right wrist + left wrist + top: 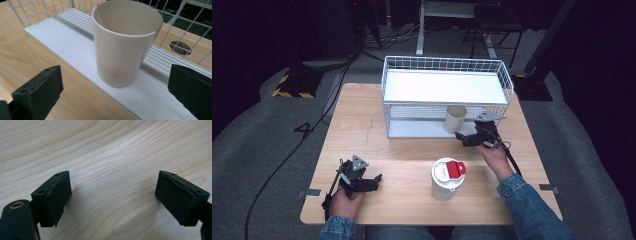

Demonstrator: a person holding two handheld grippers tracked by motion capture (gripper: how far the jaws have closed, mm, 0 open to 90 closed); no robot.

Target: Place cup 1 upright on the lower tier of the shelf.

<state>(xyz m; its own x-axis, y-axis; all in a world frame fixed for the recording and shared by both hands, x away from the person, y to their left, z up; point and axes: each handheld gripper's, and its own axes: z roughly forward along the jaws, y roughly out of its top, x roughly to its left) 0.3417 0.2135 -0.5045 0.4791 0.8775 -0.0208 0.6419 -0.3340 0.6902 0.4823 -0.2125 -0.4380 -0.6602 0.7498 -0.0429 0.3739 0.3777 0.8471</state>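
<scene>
Denim sleeves frame the table (362, 145); at six o'clock stands a lidded cup (445, 178). Toward one o'clock the right gripper (465, 138), jaws wide, faces an open cup (125, 42) on the rack's lower shelf (412, 129). Probably a reach: advance, then close. Left gripper (371, 183) rests wide, empty.

Both grippers held low, jaws spread.
Left gripper (371, 181) sits near the person; right gripper (460, 137) is extended forward, forearm (527, 200) outstretched.
</scene>
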